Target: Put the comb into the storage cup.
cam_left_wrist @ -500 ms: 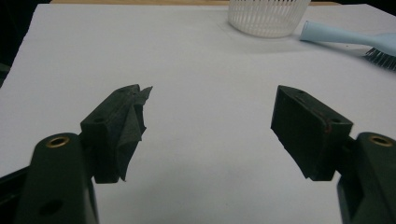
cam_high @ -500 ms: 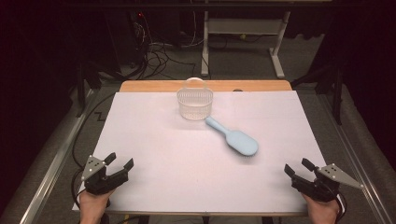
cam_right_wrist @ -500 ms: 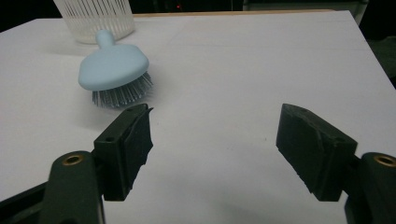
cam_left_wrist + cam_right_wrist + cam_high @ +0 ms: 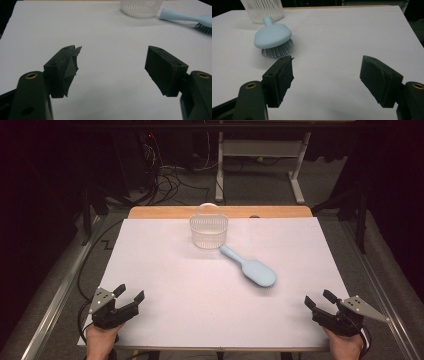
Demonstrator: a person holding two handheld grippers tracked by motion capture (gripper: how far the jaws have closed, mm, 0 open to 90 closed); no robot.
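Note:
A light blue hairbrush (image 4: 251,266) lies bristles down near the middle of the white table top (image 4: 165,280), its handle toward a clear ribbed plastic basket (image 4: 208,230) just behind it. My left gripper (image 4: 129,293) rests at the near left corner, jaws open and nothing between them. My right gripper (image 4: 318,300) rests at the near right corner, also open and holding nothing. In the left gripper view the basket (image 4: 141,7) and hairbrush (image 4: 186,18) sit far ahead to the right. The right gripper view has the hairbrush (image 4: 272,37) ahead on the left, the basket (image 4: 263,10) behind it.
A wooden strip (image 4: 165,212) edges the table's far side. Metal rails (image 4: 55,300) run along both sides of the table. Cables (image 4: 170,175) and a desk frame (image 4: 260,155) lie on the dark floor beyond.

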